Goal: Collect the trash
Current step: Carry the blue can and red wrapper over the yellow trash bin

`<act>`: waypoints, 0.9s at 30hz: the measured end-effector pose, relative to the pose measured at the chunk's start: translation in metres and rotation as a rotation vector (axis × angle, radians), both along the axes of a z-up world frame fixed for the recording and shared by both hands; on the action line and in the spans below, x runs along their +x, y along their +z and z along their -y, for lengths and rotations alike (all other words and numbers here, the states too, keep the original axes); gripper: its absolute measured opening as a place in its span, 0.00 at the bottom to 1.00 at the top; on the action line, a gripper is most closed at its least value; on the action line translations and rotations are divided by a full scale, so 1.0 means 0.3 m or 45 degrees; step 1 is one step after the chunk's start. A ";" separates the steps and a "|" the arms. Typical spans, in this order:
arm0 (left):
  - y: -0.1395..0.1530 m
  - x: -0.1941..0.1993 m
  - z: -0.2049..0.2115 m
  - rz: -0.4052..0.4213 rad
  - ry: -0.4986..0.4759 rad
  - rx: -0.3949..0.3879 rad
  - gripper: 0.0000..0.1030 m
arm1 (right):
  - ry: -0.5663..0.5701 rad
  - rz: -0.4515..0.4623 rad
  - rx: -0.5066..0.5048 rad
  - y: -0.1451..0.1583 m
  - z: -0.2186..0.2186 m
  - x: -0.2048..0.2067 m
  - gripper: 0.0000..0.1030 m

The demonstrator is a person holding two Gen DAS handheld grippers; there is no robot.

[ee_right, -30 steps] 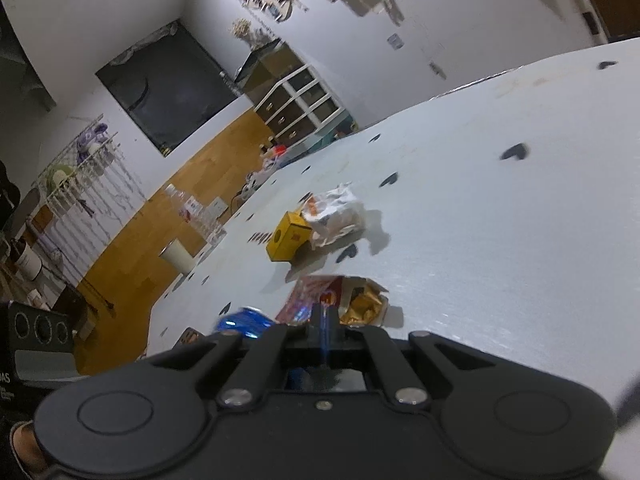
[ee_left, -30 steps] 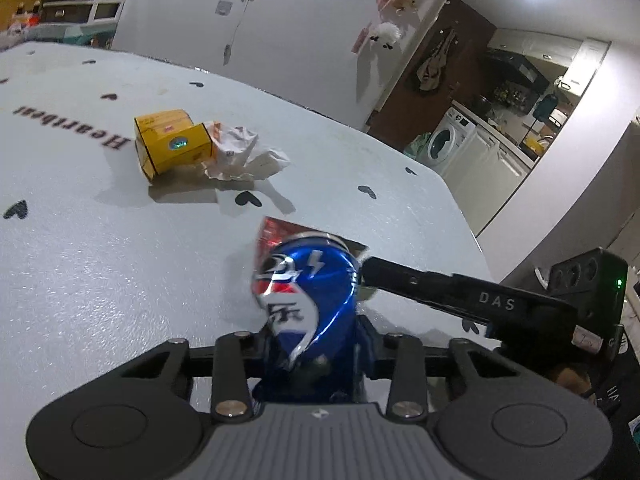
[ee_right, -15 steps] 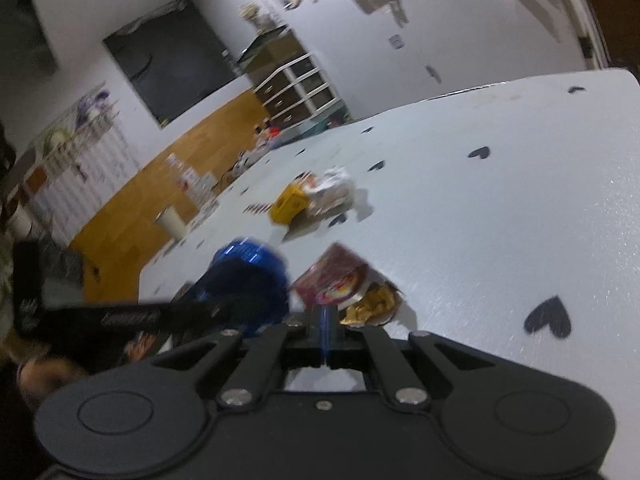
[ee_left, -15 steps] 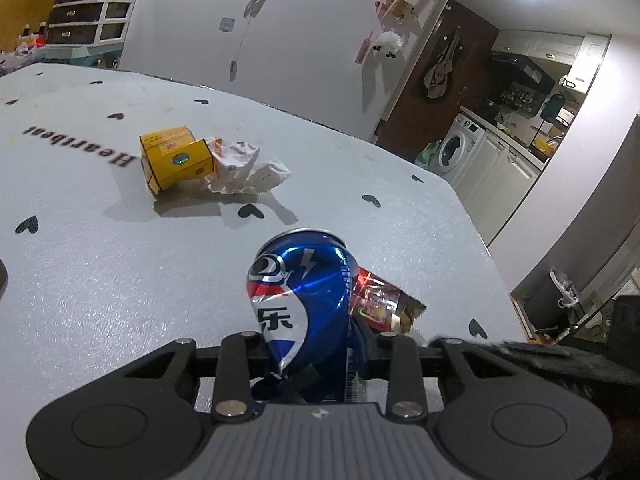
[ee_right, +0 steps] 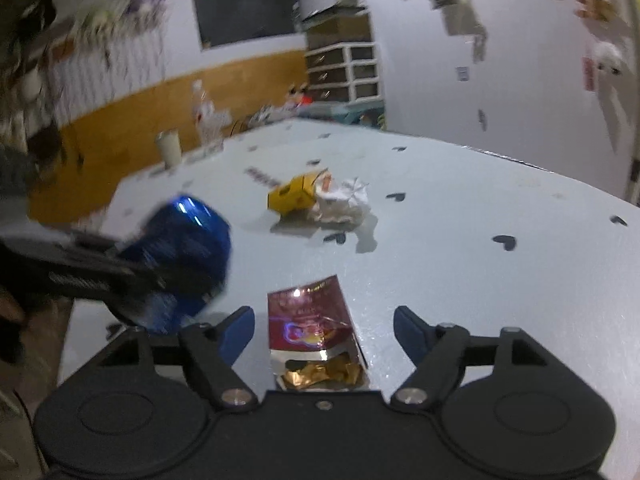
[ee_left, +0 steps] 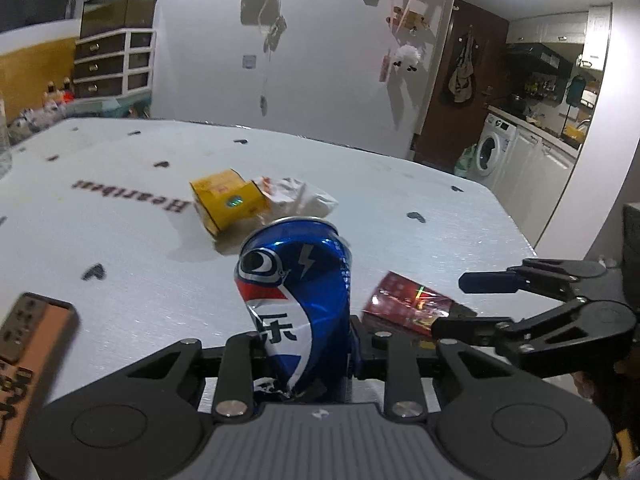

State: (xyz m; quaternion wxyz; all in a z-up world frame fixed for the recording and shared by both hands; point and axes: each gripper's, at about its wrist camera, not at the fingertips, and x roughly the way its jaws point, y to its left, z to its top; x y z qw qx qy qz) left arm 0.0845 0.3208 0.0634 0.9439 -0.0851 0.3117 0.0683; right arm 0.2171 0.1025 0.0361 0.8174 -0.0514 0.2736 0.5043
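A dented blue soda can (ee_left: 296, 292) stands upright between the fingers of my left gripper (ee_left: 304, 344), whose jaws are closing on it. From the right wrist it shows as a blurred blue can (ee_right: 184, 248) at the left. A red foil wrapper (ee_right: 308, 316) lies flat on the white table (ee_right: 480, 300). My right gripper (ee_right: 324, 330) straddles the wrapper with its jaws opening, and the blue pads stand clear of it on both sides. In the left wrist view the right gripper (ee_left: 472, 304) reaches in from the right, beside the wrapper (ee_left: 404, 308).
A yellow carton (ee_left: 226, 202) and crumpled white paper (ee_left: 296, 196) lie together mid-table, also seen as the carton (ee_right: 292, 196) and paper (ee_right: 344, 204). A cup (ee_right: 170, 148) and a clear bottle (ee_right: 204, 116) stand at the far edge. An orange printed object (ee_left: 36, 340) intrudes at lower left.
My right gripper's jaws went from shut to wide apart, and its view rolled level over the red wrapper. The left gripper tilted, with the can still in it.
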 end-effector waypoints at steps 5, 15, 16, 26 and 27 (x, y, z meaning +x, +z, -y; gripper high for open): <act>0.006 -0.011 -0.002 0.006 0.016 0.035 0.28 | 0.079 -0.026 -0.068 -0.028 -0.073 0.015 0.76; -0.017 -0.007 0.024 -0.011 0.057 0.099 0.28 | 0.027 -0.012 -0.098 -0.058 -0.138 0.008 0.55; -0.018 -0.009 0.027 -0.011 0.064 0.105 0.28 | 0.025 -0.009 -0.096 -0.057 -0.131 0.002 0.54; -0.005 -0.040 0.082 0.014 0.126 0.156 0.28 | -0.137 0.021 -0.032 -0.008 -0.002 -0.050 0.52; 0.001 -0.045 0.092 0.021 0.129 0.159 0.28 | -0.151 0.025 -0.022 0.003 0.019 -0.056 0.52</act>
